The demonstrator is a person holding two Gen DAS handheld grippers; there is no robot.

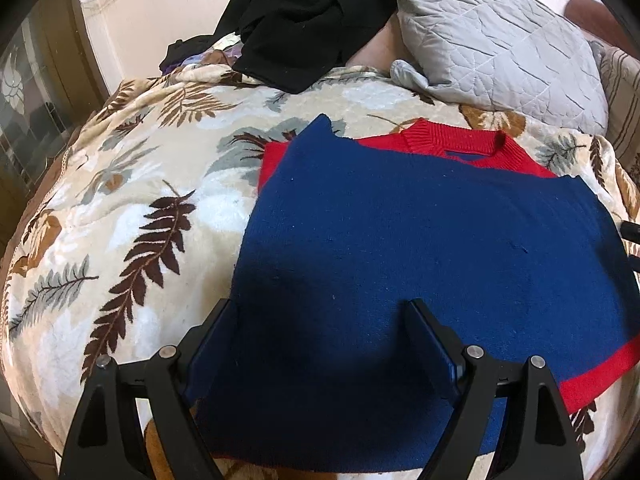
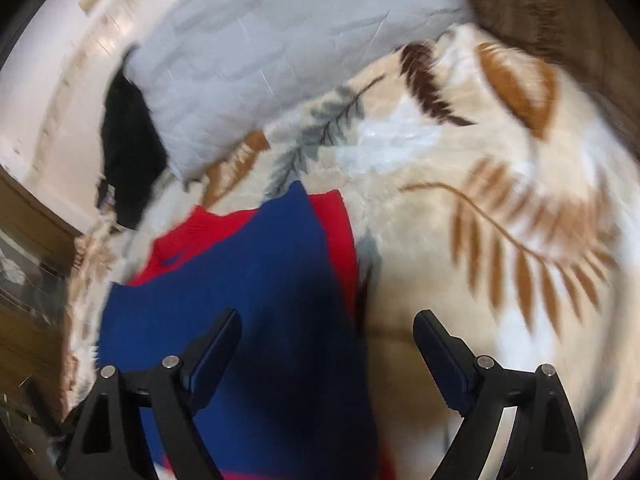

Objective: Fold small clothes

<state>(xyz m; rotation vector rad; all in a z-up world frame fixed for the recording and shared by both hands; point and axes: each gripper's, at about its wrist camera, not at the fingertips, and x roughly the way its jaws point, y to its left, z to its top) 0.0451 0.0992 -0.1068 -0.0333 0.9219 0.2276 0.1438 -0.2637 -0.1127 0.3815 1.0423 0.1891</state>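
- We are holding the left claw (image 1: 324, 320) spread wide over the blue-and-red sweater (image 1: 420, 240), pinching nothing.
- We are keeping the right claw (image 2: 326, 334) spread too, empty.
- The sweater is lying flat on the bed's leaf-print blanket (image 1: 132, 200).

place: you're in a home bedroom | clues: bed under a leaf-print fleece blanket (image 1: 132, 184), quilted grey pillow (image 1: 500, 40), black clothes pile (image 1: 304, 20) by the wall

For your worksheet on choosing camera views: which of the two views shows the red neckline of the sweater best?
The left wrist view: the red neckline is sharp and its ribbing shows. The right wrist view is motion-blurred, so the neckline is only a red smear beside the blue panel.
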